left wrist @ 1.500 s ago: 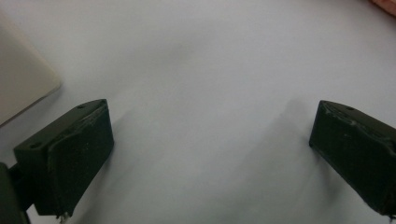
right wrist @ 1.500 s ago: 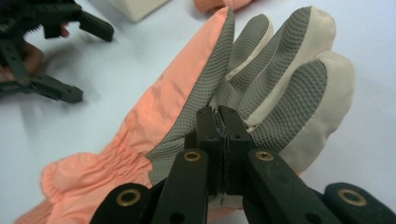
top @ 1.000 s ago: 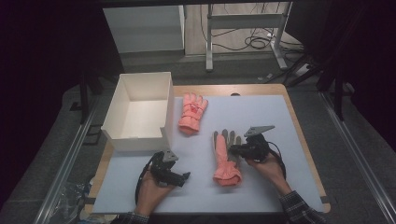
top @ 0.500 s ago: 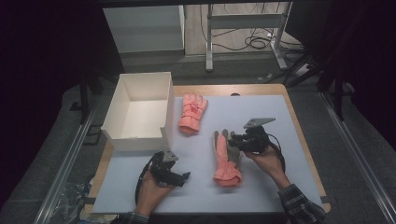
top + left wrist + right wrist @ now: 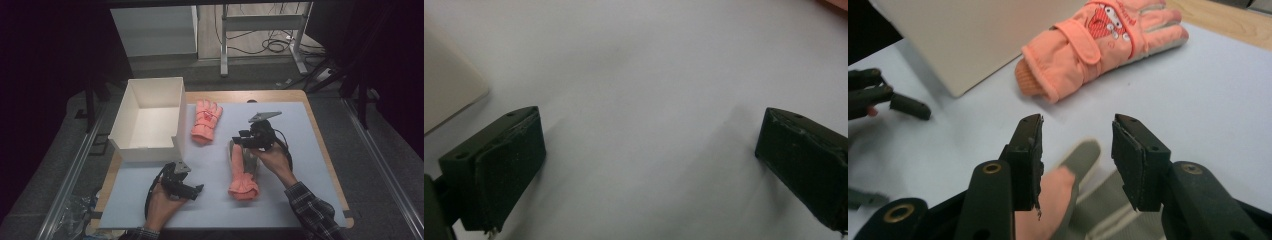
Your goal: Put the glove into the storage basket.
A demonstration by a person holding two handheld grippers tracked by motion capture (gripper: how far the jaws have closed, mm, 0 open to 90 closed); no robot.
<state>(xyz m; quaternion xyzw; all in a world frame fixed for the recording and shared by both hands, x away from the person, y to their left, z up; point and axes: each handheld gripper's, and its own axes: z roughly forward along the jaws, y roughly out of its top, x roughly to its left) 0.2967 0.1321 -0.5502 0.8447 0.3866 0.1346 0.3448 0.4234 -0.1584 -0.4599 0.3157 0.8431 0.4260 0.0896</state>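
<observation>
Now my right gripper hangs spread over a glove's fingers.

Directly below its parted jaws lies the near glove, palm up on the counter; the second orange glove rests ahead beside the white box. My left gripper sits low, jaws wide apart over bare counter, holding nothing.

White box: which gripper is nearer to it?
Left. The left gripper sits just below the white box, near its front wall; the right gripper is off to its right, over the near glove.
</observation>
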